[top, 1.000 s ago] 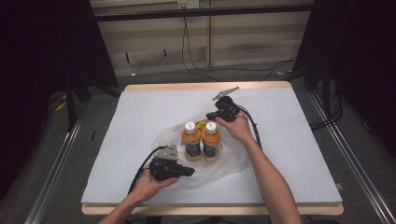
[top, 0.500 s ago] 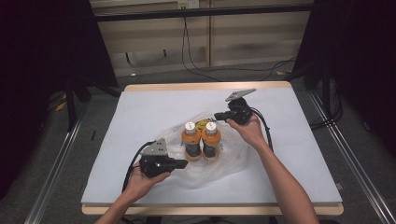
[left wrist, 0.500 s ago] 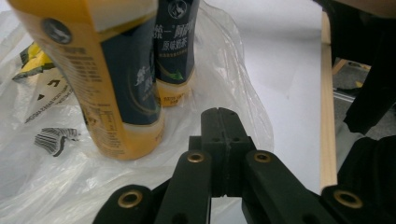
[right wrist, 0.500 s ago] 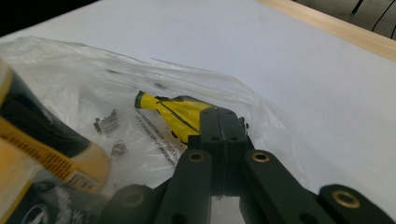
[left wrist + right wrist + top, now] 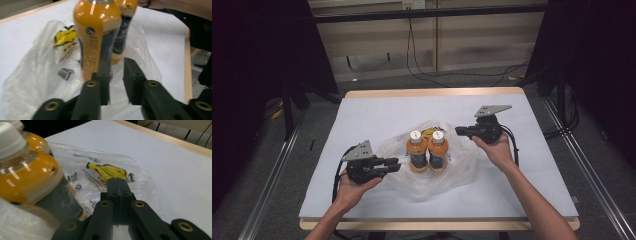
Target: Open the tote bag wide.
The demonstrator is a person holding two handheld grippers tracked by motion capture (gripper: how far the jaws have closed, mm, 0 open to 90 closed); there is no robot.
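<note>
Two orange drink bottles with white caps, one (image 5: 415, 151) beside the other (image 5: 438, 150), stand upright on a crumpled clear plastic bag (image 5: 462, 167) at the table's middle. My left gripper (image 5: 394, 163) points at them from the left. Its jaws (image 5: 116, 75) stand slightly open and hold nothing, just short of the nearer bottle (image 5: 97, 32). My right gripper (image 5: 460, 131) sits right of the bottles. Its jaws (image 5: 117, 181) are pressed shut over the bag (image 5: 147, 187), aimed at a yellow printed patch (image 5: 110, 171); one bottle (image 5: 30, 175) looms close on the left.
The white table top (image 5: 377, 115) has a wooden rim (image 5: 432, 93) at the far side. Cables trail from both grippers. Beyond the table lie a grey floor with wires (image 5: 422, 75) and metal rails (image 5: 582, 165).
My right gripper has drawn back from the bottle tops toward the right and nearer the person. My left gripper has slid left, away from the bottles.
</note>
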